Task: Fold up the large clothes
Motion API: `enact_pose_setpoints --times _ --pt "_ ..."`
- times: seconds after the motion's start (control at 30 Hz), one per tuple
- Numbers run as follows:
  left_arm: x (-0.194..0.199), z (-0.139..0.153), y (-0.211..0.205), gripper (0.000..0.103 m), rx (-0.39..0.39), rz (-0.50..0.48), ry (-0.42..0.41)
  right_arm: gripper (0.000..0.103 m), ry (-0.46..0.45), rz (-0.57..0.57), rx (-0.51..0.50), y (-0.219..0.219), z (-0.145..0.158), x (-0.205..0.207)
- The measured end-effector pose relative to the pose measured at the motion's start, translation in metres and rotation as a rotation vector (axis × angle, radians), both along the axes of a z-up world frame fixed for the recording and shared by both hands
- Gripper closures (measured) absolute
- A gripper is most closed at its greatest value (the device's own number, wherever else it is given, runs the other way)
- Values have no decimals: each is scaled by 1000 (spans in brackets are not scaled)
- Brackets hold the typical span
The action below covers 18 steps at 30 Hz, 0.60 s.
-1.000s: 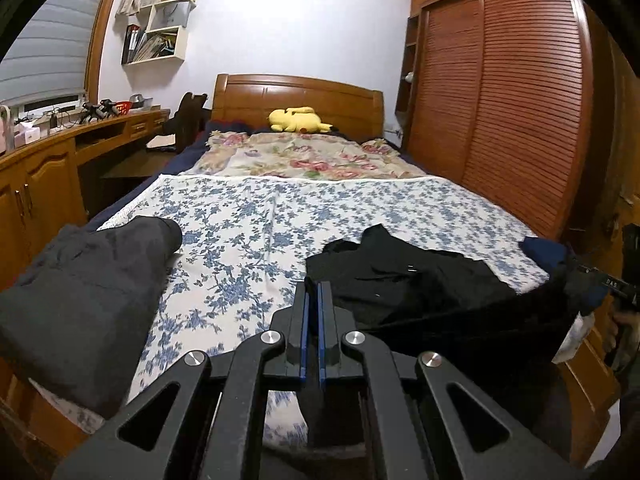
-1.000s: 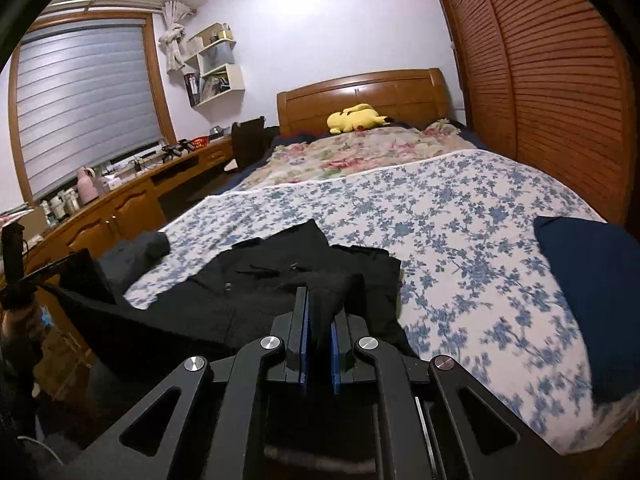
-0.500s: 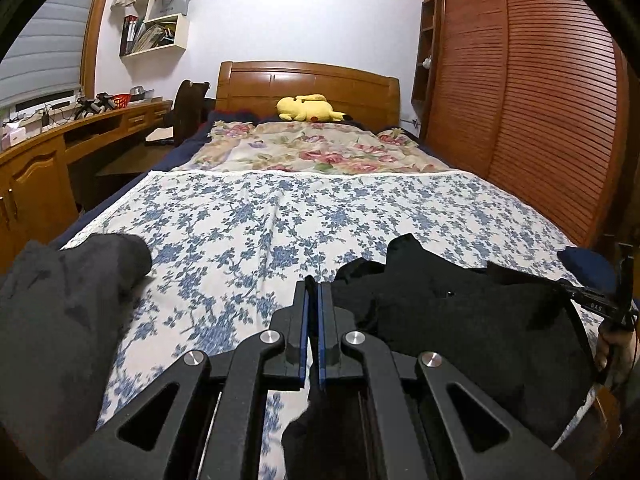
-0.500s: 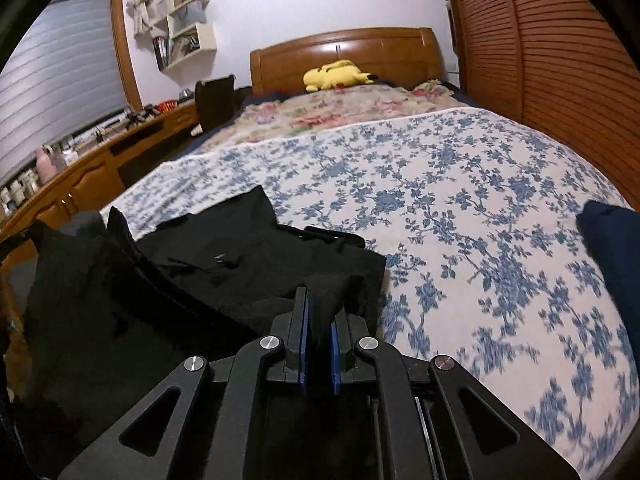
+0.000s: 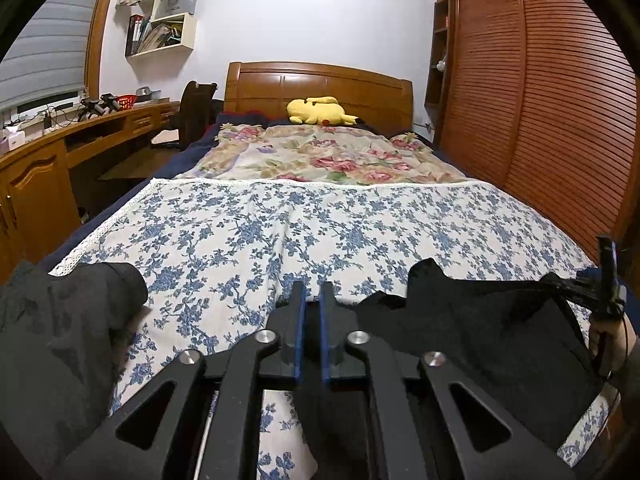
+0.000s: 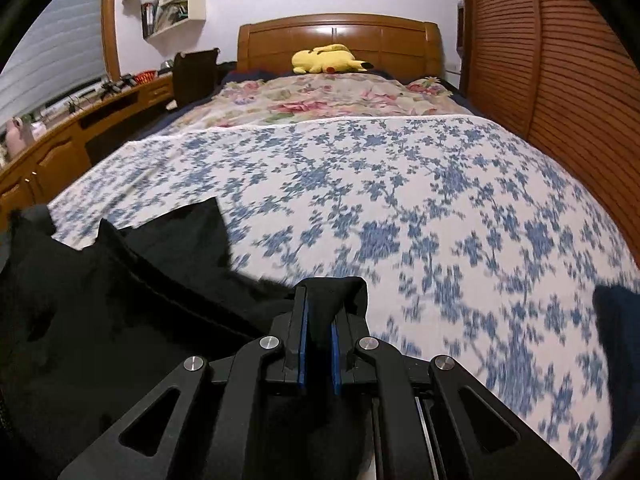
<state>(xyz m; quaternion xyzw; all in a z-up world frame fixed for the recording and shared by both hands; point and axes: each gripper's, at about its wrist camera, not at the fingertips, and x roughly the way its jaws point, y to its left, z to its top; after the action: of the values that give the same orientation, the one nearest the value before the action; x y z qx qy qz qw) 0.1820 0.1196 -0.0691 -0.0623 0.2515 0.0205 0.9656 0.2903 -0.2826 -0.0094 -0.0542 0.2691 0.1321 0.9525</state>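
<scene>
Lying across the near end of the bed, the black garment (image 5: pixel 472 332) is stretching sideways, its long axis running edge to edge of the blue floral bedspread (image 5: pixel 304 232) rather than toward the headboard (image 5: pixel 320 88). The right gripper (image 6: pixel 318 320) is clamping a bunched corner of the cloth between its blue pads, and in the left wrist view that same gripper is showing at the far right edge, pulling the fabric taut. The left gripper (image 5: pixel 311 312) is opening its jaws, a narrow gap showing between the pads with dark cloth lying low between them, though I can't tell whether it's touching them. Compared with a second ago, the garment is sitting flatter and further onto the bed instead of hanging off the foot. A grey garment (image 5: pixel 60 340) is sitting at the left, a yellow plush (image 5: pixel 320 112) by the headboard.
</scene>
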Motion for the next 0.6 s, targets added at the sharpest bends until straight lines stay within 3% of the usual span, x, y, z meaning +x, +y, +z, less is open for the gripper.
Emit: enact_pose_setpoints --times 0.03,0.23,0.47,0.57,0.6 --pt "-1 -1 1 82 -7 -5 -5 94 2 -10 -8 2 1 9" --pt "1 -15 8 70 -30 -38 7 94 17 -81 -43 14 10 58" --pt "3 -25 4 66 -31 -97 27 94 15 -173 -103 34 27 104" --pt "3 -27 3 54 -51 -127 35 94 16 -203 -151 52 26 120" --pt "3 -28 2 44 -57 -137 39 94 29 -210 -150 54 25 125"
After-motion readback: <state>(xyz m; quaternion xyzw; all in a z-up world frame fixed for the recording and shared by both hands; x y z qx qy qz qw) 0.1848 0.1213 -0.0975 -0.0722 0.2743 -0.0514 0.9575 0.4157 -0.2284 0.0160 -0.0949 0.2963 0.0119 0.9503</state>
